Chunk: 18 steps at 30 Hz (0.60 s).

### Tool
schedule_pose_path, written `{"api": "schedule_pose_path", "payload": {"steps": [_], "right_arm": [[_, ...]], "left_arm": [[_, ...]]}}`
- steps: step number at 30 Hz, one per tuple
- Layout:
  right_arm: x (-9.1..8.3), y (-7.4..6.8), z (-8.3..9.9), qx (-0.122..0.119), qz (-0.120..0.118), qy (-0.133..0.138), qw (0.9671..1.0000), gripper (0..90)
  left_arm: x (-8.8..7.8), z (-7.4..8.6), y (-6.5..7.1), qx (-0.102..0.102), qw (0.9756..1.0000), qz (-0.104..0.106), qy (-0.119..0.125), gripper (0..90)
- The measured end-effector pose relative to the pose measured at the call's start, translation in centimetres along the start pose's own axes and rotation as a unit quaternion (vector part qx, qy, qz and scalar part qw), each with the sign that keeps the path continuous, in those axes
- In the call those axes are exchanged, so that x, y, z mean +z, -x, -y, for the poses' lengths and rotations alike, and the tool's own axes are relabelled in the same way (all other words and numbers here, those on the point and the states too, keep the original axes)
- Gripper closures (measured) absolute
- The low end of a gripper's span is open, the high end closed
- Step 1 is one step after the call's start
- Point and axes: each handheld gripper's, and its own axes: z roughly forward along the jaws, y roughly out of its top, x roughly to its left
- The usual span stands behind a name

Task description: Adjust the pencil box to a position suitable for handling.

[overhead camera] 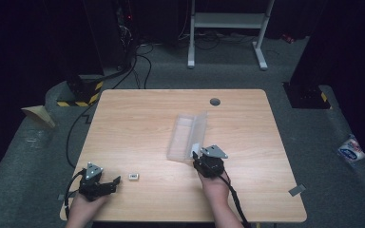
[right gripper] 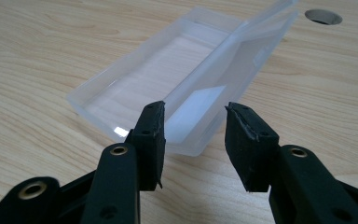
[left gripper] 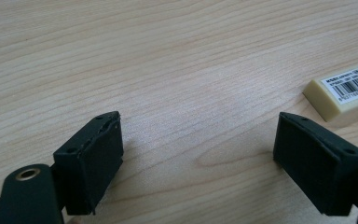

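On the wooden table (overhead camera: 138, 123) lies a clear plastic box (overhead camera: 186, 135) with its hinged lid standing open, and everything else is placed here relative to that box. The right gripper (overhead camera: 197, 154) sits at the box's near end. In the right gripper view its two black jaws straddle the near end of the raised lid and right-hand wall of the box (right gripper: 168, 84); the jaws are partly spread, with a gap left between the pads and the plastic, so they pinch nothing. A white patch shows through the wall between them. The left gripper (overhead camera: 116, 183) rests well to the left of the box and nearer the person, at the table's near edge, its jaws spread wide over bare wood. A small white eraser (overhead camera: 133, 176) with a barcode label lies between the left gripper and the box, just beside the left gripper's tips; in the left gripper view the eraser (left gripper: 342, 92) lies beyond the right-hand jaw, apart from it. A round cable hole (overhead camera: 215, 101) lies in the table beyond the box's far end.
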Motion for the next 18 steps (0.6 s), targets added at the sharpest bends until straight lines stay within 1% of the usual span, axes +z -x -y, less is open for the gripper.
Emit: {"api": "schedule_pose_path", "payload": {"steps": [1,2,4,6,10,13,18], "right_arm": [[0.0,0.0,0.0,0.000,0.000,0.000,1.0000,57.4],[-0.2,0.1,0.0,-0.005,0.005,0.001,1.0000,57.3],[-0.3,0.2,0.0,-0.003,0.006,-0.001,1.0000,57.2],[-0.4,0.6,0.1,0.001,0.008,0.000,1.0000,57.0],[-0.6,1.3,0.1,0.001,0.014,0.002,0.9999,56.5],[-0.7,1.8,0.1,0.000,0.023,0.001,0.9997,56.0],[-0.7,3.1,-0.1,0.005,0.042,-0.001,0.9991,55.1]], "left_arm": [[0.0,0.0,0.0,0.000,1.0000,0.000,0.000,16.0],[0.0,0.0,0.0,0.000,1.0000,0.000,0.000,16.0],[0.0,0.0,0.0,0.000,1.0000,0.001,0.000,16.0],[0.0,0.0,0.0,0.000,1.0000,0.000,-0.001,16.0],[0.0,0.0,0.0,0.000,1.0000,0.000,-0.002,16.0],[0.0,0.0,0.0,0.000,1.0000,0.000,-0.002,16.0],[0.0,0.0,0.0,-0.001,1.0000,0.000,-0.001,16.0]]}}
